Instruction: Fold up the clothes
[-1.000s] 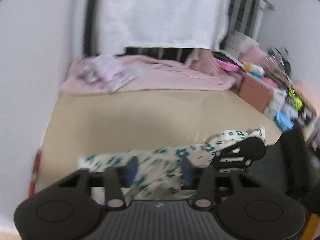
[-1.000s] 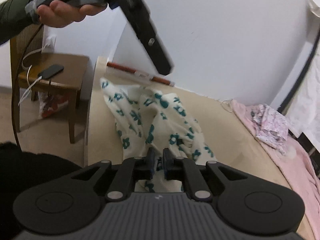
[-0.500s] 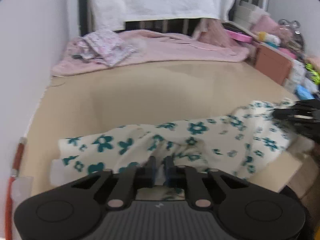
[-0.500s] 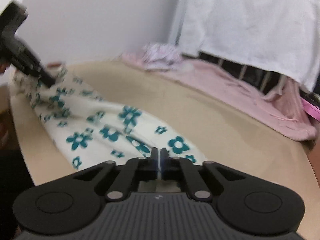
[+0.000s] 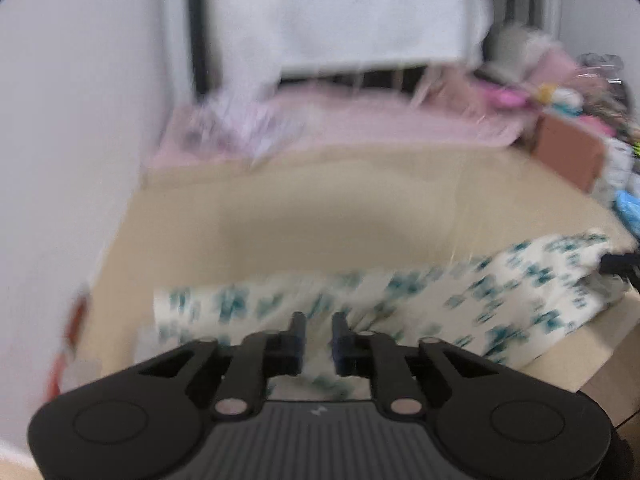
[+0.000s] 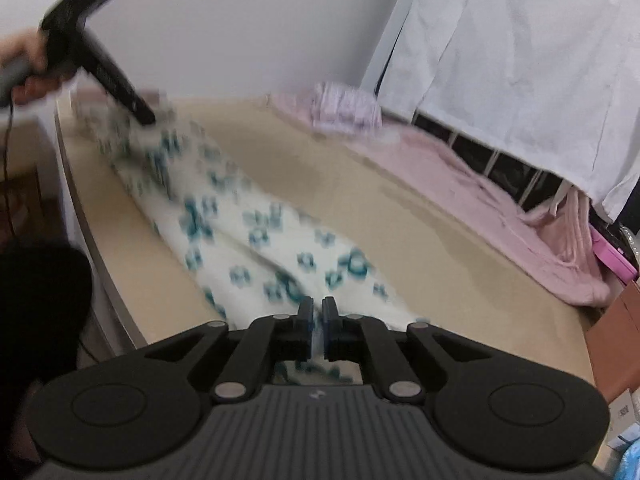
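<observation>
A white garment with teal flowers (image 5: 500,292) lies stretched in a long strip across the near edge of a tan bed surface (image 5: 320,208). My left gripper (image 5: 319,320) has one end of the garment between its fingers. Its jaws are opening, and cloth still fills the narrow gap. In the right wrist view that left gripper (image 6: 146,120) touches the garment (image 6: 248,232) at its far end, held by a person's hand (image 6: 24,76). My right gripper (image 6: 318,304) is shut on the other end, and its tip (image 5: 612,264) shows at the left view's right edge.
A pink blanket (image 6: 460,184) and a folded patterned cloth (image 6: 344,108) lie at the back of the bed. A white sheet (image 6: 520,60) hangs over a rail behind. A brown box (image 5: 568,156) and clutter stand to the right. A white wall borders the left side.
The right gripper closed on the garment and swung away from the left one, pulling the bunched cloth out into a long strip. The left gripper closed on its end, then its jaws widened a little.
</observation>
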Demonstrator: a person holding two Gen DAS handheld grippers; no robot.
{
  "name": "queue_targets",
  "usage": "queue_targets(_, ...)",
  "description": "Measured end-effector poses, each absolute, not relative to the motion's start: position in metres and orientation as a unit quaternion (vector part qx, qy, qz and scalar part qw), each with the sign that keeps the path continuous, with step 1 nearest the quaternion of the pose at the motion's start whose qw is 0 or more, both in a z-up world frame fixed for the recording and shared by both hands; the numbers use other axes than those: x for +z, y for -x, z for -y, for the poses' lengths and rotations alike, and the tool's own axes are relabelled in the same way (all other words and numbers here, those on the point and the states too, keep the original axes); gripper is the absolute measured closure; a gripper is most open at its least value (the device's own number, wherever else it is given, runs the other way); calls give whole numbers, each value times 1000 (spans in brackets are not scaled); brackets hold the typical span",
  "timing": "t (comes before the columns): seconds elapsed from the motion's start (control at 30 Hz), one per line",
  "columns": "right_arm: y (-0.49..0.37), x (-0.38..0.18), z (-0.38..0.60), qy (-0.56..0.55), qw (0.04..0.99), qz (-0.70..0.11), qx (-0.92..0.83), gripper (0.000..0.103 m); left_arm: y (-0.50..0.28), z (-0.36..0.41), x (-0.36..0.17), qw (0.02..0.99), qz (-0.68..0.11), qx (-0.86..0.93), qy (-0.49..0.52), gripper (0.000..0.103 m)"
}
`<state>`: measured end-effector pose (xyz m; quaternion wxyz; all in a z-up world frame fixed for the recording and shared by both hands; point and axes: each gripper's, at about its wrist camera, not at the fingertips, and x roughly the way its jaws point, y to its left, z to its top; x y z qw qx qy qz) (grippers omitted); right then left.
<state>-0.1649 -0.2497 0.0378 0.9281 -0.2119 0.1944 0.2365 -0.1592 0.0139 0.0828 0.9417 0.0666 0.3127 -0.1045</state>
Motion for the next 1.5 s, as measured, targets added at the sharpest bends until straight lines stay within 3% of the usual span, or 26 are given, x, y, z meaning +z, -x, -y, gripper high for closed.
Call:
queue_targets(0.13,143,48,231,150,945,-178,229,99,159,53,65,918,-319,-185,-144,80)
queue_targets(0.23,123,26,200,159,939,-207,226,99,146,78,32,908,-335,-162,-192,85)
queue_targets(0.37,114,10,219,115,953,-245,136,98,145,62,27,924,-328,-151,-125,84)
queue_targets(0.47,117,12,251,55,963,-253,81,102,148,62,24,927,-315,-154,-131,84)
queue_targets(0.63,114,10,262,88,963,-250,-59,97,148,63,23,931,-313,-145,-118,85)
queue_targets(0.73,120,22,296,1,966,-248,-75,96,151,63,23,933,-310,-142,-117,85)
queue_targets(0.77,126,28,307,-34,966,-246,-69,88,152,64,22,933,-310,-141,-116,85)
queue_targets(0.8,129,31,317,-71,963,-251,-62,64,151,63,22,934,-309,-139,-113,85)
queue_targets(0.87,132,33,335,-135,955,-260,-48,35,150,63,22,935,-310,-136,-109,85)
queue_targets(0.93,129,29,344,-168,948,-268,-31,57,149,62,22,935,-311,-136,-105,85)
queue_targets(0.97,126,26,345,-173,946,-273,-23,97,150,62,23,935,-311,-137,-103,85)
queue_targets(1.17,97,34,344,-127,960,-251,-6,100,151,60,22,934,-312,-140,-102,85)
queue_targets(1.27,83,21,350,-128,952,-277,-18,101,151,59,22,935,-312,-139,-96,85)
queue_targets(1.37,98,23,361,-153,951,-265,-40,94,152,58,21,936,-310,-139,-91,85)
queue_targets(1.5,136,42,349,-154,957,-244,2,94,153,60,21,937,-307,-134,-97,85)
